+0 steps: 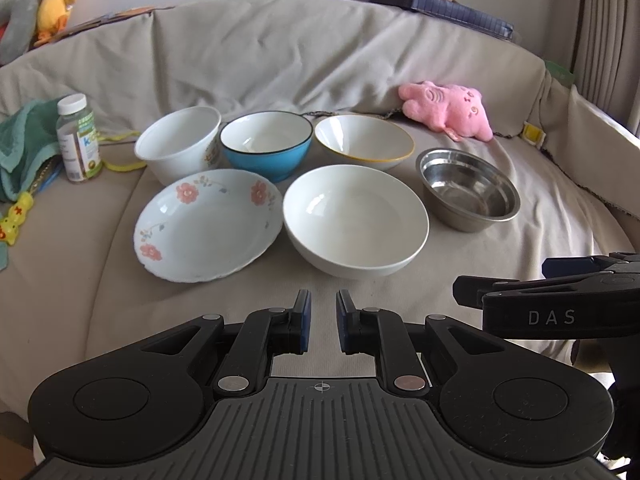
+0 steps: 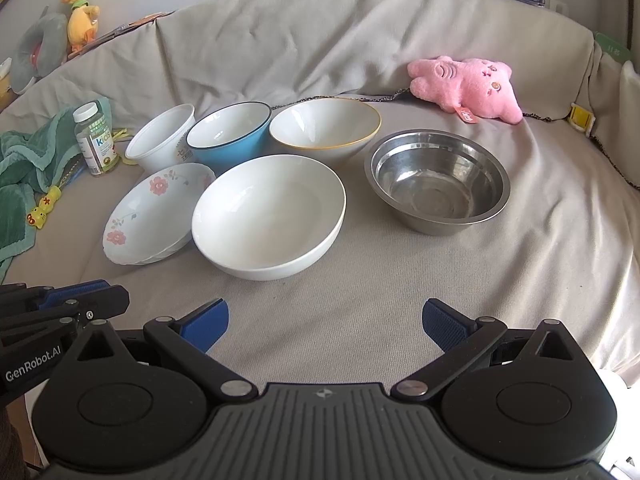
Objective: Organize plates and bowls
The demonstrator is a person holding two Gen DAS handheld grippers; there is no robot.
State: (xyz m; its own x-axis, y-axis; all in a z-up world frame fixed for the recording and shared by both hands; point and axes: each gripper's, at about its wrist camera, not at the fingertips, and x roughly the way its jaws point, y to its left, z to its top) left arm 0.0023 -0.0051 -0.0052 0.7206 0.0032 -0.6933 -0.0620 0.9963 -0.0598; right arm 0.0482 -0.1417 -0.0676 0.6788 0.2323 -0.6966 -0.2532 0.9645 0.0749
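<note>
Six dishes sit on a beige sofa cover. Back row: a white plastic bowl (image 1: 180, 142), a blue bowl (image 1: 267, 144), a yellow-rimmed white bowl (image 1: 364, 142). Front row: a floral plate (image 1: 208, 218), a large white bowl (image 1: 356, 218), a steel bowl (image 1: 468, 190). The right wrist view shows the floral plate (image 2: 154, 212), white bowl (image 2: 269, 210) and steel bowl (image 2: 438, 180). My left gripper (image 1: 323, 316) hovers before the white bowl, jaws nearly closed and empty. My right gripper (image 2: 325, 320) is wide open and empty, short of the dishes.
A pink plush toy (image 1: 448, 110) lies behind the steel bowl. A vitamin bottle (image 1: 77, 138) and a green cloth (image 1: 24, 140) are at the left. A yellow duck toy (image 1: 54, 0) sits on the sofa back. The right gripper's body (image 1: 560, 304) shows beside the left.
</note>
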